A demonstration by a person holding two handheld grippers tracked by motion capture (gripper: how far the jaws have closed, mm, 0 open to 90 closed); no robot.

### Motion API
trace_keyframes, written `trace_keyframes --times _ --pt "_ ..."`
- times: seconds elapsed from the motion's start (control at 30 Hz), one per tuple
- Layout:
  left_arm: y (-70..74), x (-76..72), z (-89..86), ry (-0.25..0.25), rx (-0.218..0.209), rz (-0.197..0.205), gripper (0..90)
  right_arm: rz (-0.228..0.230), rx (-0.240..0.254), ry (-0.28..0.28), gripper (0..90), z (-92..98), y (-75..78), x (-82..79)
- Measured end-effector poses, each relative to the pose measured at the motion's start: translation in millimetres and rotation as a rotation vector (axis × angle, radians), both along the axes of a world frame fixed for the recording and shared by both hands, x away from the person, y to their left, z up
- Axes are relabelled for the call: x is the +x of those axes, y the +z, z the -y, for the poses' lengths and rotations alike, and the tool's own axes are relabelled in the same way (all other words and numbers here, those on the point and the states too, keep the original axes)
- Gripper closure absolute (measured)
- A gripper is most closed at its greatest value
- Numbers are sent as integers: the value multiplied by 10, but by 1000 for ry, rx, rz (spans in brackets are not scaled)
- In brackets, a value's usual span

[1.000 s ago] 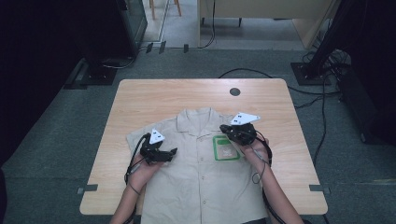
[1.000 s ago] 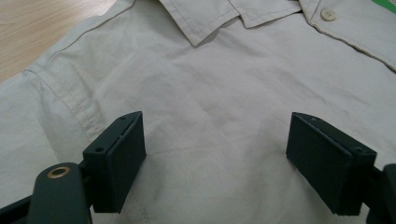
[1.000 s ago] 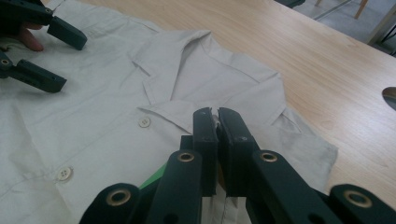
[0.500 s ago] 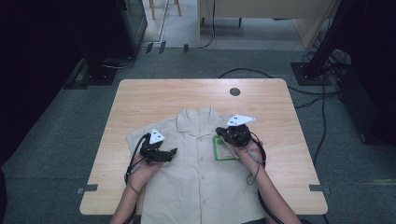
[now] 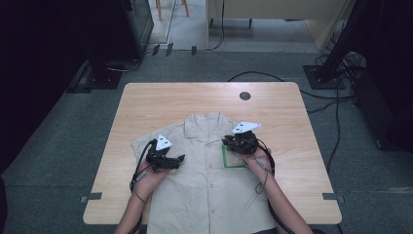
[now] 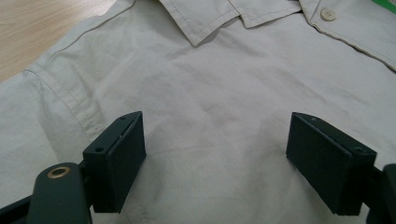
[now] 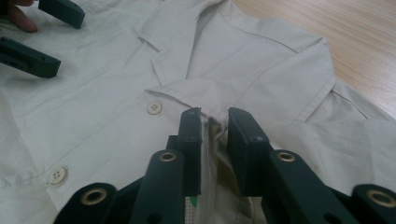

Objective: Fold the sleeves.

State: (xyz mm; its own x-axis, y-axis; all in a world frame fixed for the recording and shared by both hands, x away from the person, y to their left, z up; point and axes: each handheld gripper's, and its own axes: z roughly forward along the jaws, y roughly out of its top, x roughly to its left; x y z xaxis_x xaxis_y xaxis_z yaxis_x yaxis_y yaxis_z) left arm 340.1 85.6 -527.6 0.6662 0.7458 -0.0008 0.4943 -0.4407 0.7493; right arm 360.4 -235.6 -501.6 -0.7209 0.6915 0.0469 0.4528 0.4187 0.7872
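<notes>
Beige shirt (image 5: 209, 180) lies flat on table (image 5: 146, 102), hem at near edge. Left gripper (image 5: 168, 161) gapes over its shoulder. Right gripper (image 7: 214, 135), jaws just opening, straddles a raised fold (image 7: 212, 154) below the collar (image 7: 187, 88); bare wood beyond collar.

A light wooden table (image 5: 160, 105) stands on grey carpet (image 5: 63, 146). Beyond the grippers, black stands (image 5: 100, 73) and cables (image 5: 336, 126) sit in dim light, with pale furniture (image 5: 277, 9) farther off.
</notes>
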Motion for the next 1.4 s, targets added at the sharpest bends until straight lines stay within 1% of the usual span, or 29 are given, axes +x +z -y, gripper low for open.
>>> trace_keyframes --times 0.07,0.1,0.17,0.23,0.3,0.33,0.4,0.47,0.57,0.63,0.67,0.7,0.77,0.9,1.0,1.07,1.17,1.3,1.4 --pt "0 0 0 0 0 0 198 -2 -1 7 698 -10 12 -3" --pt "0 0 0 0 0 0 197 -1 -10 8 683 -17 20 -8" --pt "0 0 -1 0 0 0 198 12 -19 9 657 -24 37 -20" --pt "0 0 0 0 0 0 197 10 -16 8 622 -17 53 -19" --pt "0 0 0 0 0 0 198 8 2 6 571 6 71 -15" --pt "0 0 0 0 0 0 198 5 5 5 567 16 77 -12" --pt "0 0 0 0 0 0 198 2 8 3 529 49 84 -6" --pt "0 0 0 0 0 0 197 -2 15 6 524 80 82 1" --pt "0 0 0 0 0 0 198 -3 18 2 485 116 77 9" --pt "0 0 0 0 0 0 198 -4 18 6 419 137 69 11" --pt "0 0 0 0 0 -1 198 2 16 10 406 149 62 12" --pt "0 0 0 0 1 0 198 2 12 19 403 165 54 6" --pt "0 0 0 0 0 0 198 8 -2 14 401 195 33 -1" --pt "0 0 0 0 1 0 198 0 4 11 388 253 5 -10" --pt "0 0 0 0 0 0 197 -5 23 16 373 302 -4 -10" --pt "0 0 0 0 1 0 198 -7 32 12 347 323 -1 -12" --pt "0 0 0 0 0 0 198 5 36 27 334 354 12 -24" --pt "0 0 0 0 0 0 198 12 48 44 314 398 28 -44" --pt "0 0 0 0 0 0 198 14 47 48 308 436 29 -54"
